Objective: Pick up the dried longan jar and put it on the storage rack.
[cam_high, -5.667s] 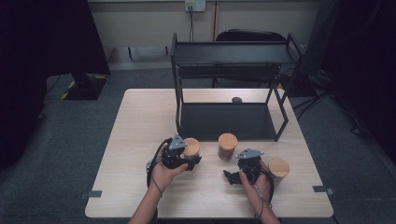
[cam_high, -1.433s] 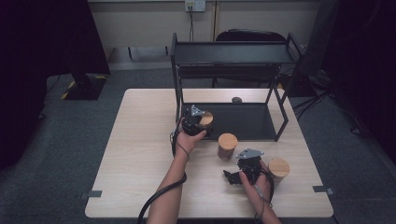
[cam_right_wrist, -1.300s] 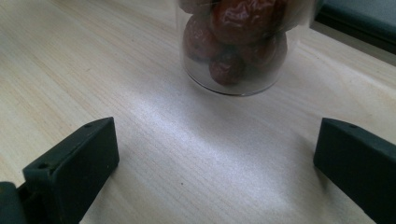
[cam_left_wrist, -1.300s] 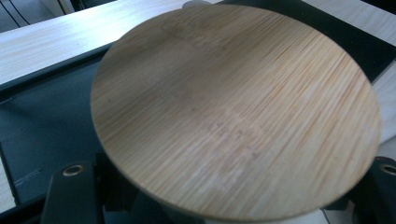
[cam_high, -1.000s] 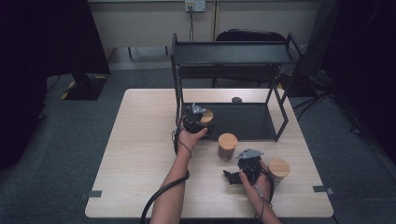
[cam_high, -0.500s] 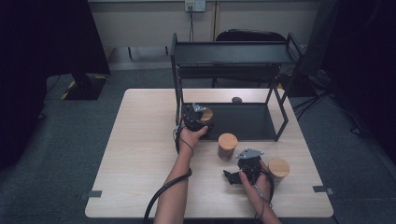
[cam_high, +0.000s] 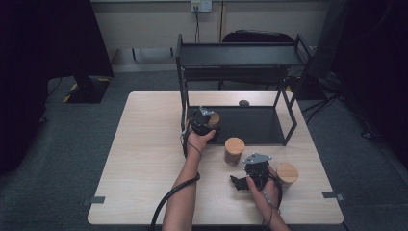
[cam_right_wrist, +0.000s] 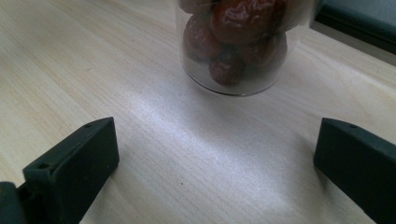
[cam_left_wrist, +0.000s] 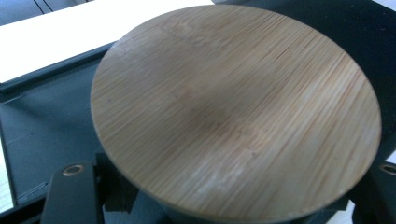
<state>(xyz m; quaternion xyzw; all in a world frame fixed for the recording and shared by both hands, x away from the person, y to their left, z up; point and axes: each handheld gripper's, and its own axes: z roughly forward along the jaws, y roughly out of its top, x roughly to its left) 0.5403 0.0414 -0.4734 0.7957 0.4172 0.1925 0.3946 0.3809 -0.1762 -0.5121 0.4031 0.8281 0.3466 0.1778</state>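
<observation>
- Table [cam_high: 144, 159]: a pale wooden top is bearing every item below.
- Black rack [cam_high: 240, 54]: a two-level metal frame is standing at the far middle of the table; its lower tray [cam_high: 255, 126] is lying flat on the tabletop.
- Left gripper [cam_high: 202, 122]: its jaws are gripping a jar with a bamboo lid [cam_left_wrist: 233, 107], closed as far as the jar's body is letting them; the gripper is holding the jar at the near left corner of the lower tray. From the frames one cannot tell whether the jar's base is touching the tray.
- Right gripper [cam_high: 248, 179]: its jaws are standing wide apart with nothing between them, resting low over the table near the front edge.
- Middle jar [cam_high: 234, 150]: filled with red fruit, it is standing on the table just ahead of the right gripper's open jaws.
- Right jar [cam_high: 286, 174]: it is standing just beside the right hand, at its right.
</observation>
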